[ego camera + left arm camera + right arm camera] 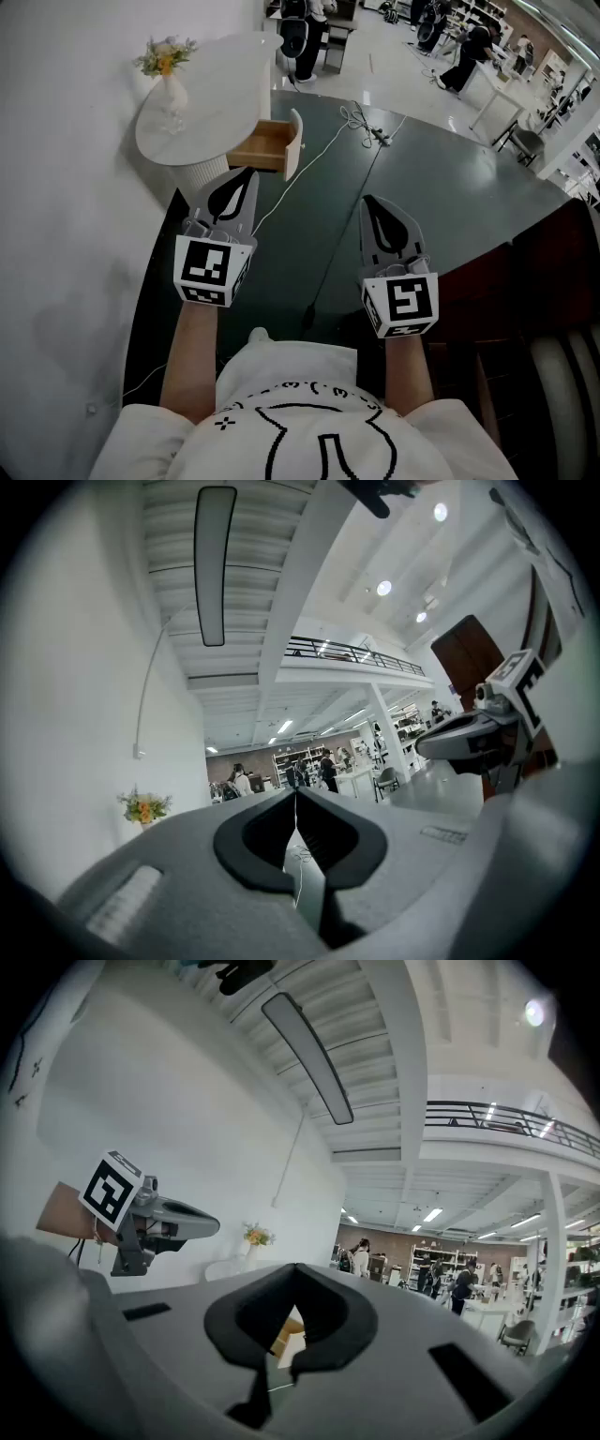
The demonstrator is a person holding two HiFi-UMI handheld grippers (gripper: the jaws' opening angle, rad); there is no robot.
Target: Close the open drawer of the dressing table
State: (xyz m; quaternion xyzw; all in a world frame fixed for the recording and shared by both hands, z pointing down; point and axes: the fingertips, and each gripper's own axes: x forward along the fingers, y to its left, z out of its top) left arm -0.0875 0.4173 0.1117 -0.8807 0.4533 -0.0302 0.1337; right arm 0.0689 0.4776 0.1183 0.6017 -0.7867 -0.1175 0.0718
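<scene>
The task had not really begun: the approach was the step in hand. The drawer [267, 145] stood pulled out from the right-hand side of the white oval desk [220, 89], its white front panel facing the dark floor and its wooden inside showing. It lay well ahead of the person, beyond both tools, and neither tool touched it. A vase of flowers [167, 70] stood on the desk's far left part, well apart from the drawer, and a white cable [323, 155] ran over the floor just beside the drawer front.

The next move probably called for stepping or reaching forward until one tool met the white front panel. A flat push toward the desk body would then be needed, kept square so the drawer slid in without jamming. No grasp seemed needed for that; closed tips would serve as a pusher. The cable near the drawer looked like something to keep the feet clear of.

The left tongs [246, 174] were held level, the tips pressed together with nothing between them. The right tongs [368, 201] were likewise closed and empty, held level well to the right of the left ones. In the right gripper view, a bit of the wooden drawer showed past the closed tips.
</scene>
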